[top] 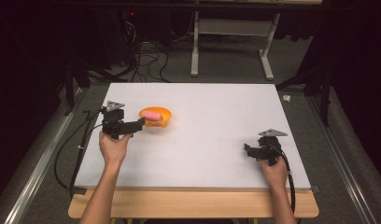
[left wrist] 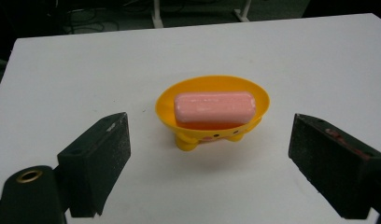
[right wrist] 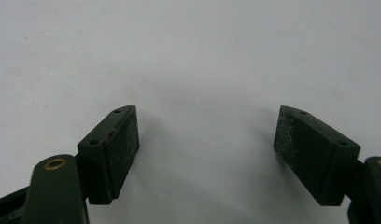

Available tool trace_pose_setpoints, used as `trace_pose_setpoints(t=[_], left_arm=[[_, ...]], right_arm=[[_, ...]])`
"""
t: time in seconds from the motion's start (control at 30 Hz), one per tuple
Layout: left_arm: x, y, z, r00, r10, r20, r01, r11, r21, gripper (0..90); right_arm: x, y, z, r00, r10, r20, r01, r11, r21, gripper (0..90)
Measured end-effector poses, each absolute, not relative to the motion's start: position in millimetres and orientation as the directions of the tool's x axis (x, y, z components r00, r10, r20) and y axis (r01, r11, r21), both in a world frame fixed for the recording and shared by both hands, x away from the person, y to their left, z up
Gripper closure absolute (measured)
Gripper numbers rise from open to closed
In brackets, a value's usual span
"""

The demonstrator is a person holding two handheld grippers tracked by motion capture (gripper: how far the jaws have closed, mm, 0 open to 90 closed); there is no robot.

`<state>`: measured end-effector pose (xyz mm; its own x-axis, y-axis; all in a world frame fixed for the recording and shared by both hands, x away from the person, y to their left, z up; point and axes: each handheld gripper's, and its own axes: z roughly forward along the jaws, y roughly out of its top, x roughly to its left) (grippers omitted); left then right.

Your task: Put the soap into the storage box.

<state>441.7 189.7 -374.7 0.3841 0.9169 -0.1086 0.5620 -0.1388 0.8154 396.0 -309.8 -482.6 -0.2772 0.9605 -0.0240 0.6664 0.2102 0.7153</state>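
A pink bar of soap (left wrist: 214, 107) is seen lying flat in a small yellow soap dish (left wrist: 166, 108) with stubby feet, which stands on the white bench (top: 212, 140) toward its left half. In the high view the soap (top: 151, 114) and the dish (top: 164, 122) are found just beyond the tip of the left tool (top: 141, 123), which is held level in the person's left hand (top: 113, 148) and pointed at the dish. In the left gripper view the left tool (left wrist: 209, 149) is seen with its jaws spread wide, one on either side of the dish and apart from it; nothing is pinched between them, and the pads are clear of both dish and soap.

The right tool (top: 247, 148) is held by the right hand (top: 272, 171) near the right front part of the bench, well apart from the dish. In the right gripper view the right tool (right wrist: 207, 144) is shown with its jaws spread and only bare white bench between them. A black cable (top: 289, 179) is trailed from it over the wooden front edge (top: 193, 205).
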Motion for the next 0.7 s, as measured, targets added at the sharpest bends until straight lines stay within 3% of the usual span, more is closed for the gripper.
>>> trace_pose_setpoints(t=[0.7], left_arm=[[419.0,198.0,-379.5,0.384,0.914,-0.128,0.552,-0.117,0.825,13.4]], right_arm=[[396.0,-309.8,-482.5,-0.277,0.961,-0.025,0.666,0.211,0.715,22.8]])
